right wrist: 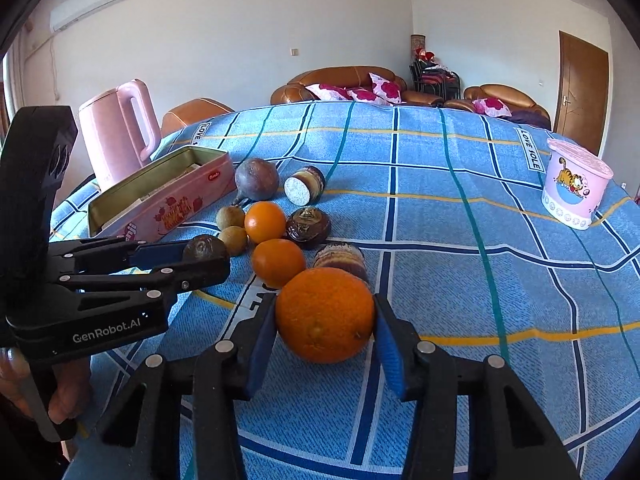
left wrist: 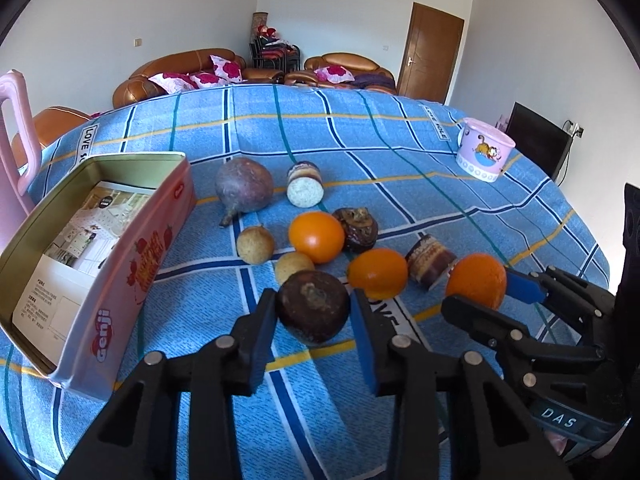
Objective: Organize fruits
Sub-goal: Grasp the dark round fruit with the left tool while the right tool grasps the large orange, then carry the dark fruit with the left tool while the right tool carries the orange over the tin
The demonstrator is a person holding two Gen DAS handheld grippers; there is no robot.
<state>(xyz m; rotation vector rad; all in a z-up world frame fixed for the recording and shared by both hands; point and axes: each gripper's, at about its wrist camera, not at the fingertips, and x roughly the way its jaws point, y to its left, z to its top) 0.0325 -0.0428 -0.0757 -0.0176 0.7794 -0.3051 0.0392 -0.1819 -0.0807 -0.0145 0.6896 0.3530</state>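
Observation:
Fruits lie clustered on the blue checked tablecloth (left wrist: pixel 400 152). My left gripper (left wrist: pixel 314 312) has its jaws around a dark brown round fruit (left wrist: pixel 313 306), pads touching its sides; it also shows in the right wrist view (right wrist: pixel 204 249). My right gripper (right wrist: pixel 325 320) is closed around a large orange (right wrist: pixel 325 314), seen in the left wrist view too (left wrist: pixel 476 280). Two smaller oranges (left wrist: pixel 316 237) (left wrist: pixel 377 273), two tan small fruits (left wrist: pixel 255 245), a purple passion fruit (left wrist: pixel 244 186), another dark brown fruit (left wrist: pixel 356 229) and two cut sugarcane pieces (left wrist: pixel 305 184) (left wrist: pixel 429 262) lie behind.
An open pink tin box (left wrist: pixel 132 264) with a leaflet inside stands at the left. A pink kettle (right wrist: pixel 116 128) stands behind it. A pink cartoon cup (left wrist: pixel 484 154) stands at the far right. Sofas and a door are beyond the table.

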